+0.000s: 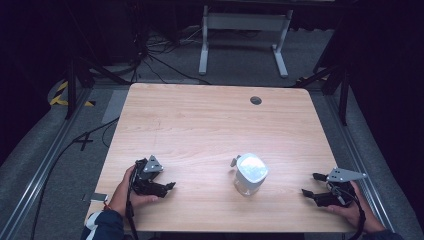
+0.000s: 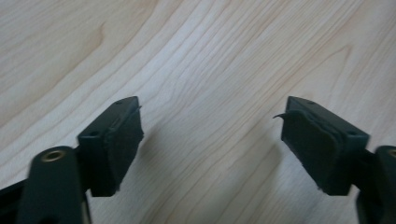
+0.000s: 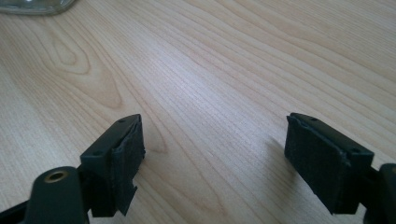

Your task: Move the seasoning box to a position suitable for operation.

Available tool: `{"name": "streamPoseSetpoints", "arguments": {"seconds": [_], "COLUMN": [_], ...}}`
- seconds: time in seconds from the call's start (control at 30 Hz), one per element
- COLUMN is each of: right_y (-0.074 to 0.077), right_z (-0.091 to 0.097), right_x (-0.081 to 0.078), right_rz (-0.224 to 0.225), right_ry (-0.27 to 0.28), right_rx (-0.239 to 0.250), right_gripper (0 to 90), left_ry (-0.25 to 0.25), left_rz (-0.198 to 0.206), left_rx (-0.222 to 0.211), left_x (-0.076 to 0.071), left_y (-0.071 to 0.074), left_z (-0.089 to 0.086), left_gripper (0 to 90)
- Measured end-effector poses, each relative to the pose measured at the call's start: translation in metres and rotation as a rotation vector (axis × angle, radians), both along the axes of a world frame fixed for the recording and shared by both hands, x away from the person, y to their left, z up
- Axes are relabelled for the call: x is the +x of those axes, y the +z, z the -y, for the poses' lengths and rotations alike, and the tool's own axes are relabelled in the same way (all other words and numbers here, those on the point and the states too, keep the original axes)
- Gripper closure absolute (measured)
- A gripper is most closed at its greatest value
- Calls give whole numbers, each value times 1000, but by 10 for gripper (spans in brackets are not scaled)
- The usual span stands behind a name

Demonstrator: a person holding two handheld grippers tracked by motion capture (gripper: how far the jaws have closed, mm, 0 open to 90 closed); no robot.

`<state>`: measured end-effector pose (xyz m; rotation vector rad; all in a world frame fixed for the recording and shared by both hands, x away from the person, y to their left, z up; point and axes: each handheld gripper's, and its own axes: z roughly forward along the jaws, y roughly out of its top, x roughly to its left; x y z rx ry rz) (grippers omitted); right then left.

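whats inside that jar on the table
Nothing can be made out inside the jar. Its white lid covers the top, and through the clear glass wall below only the wood of the table shows. Whether it is truly empty cannot be told.

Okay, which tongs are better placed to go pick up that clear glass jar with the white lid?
Probably the right tongs. They're open and point toward the clear glass jar with the white lid, whose edge shows in the right gripper view. The left tongs are open too, facing bare wooden table.

Pale wood-grain table [image 1: 200, 125]; clear, white-lidded jar [image 1: 250, 175]; black jaws
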<state>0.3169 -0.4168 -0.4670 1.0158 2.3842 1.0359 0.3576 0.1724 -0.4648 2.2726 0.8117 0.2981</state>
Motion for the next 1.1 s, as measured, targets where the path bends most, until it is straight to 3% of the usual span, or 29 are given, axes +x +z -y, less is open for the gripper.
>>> {"name": "streamPoseSetpoints", "arguments": {"seconds": [0.47, 0.57, 0.73, 0.93, 1.1], "right_y": [0, 0, 0, 0, 0], "right_z": [0, 0, 0, 0, 0], "right_x": [0, 0, 0, 0, 0], "right_rz": [0, 0, 0, 0, 0], "right_ry": [0, 0, 0, 0, 0], "right_rx": [0, 0, 0, 0, 0], "right_gripper": [199, 199, 199, 199, 199], "left_ry": [-53, -63, -91, -162, -248], "left_rz": [81, 111, 144, 151, 185], "left_rx": [-30, -71, -74, -134, -127], "left_x": [10, 15, 21, 28, 30], "left_y": [24, 36, 49, 61, 69], "left_z": [33, 44, 63, 87, 109], "left_gripper": [328, 341, 397, 601, 824]}}
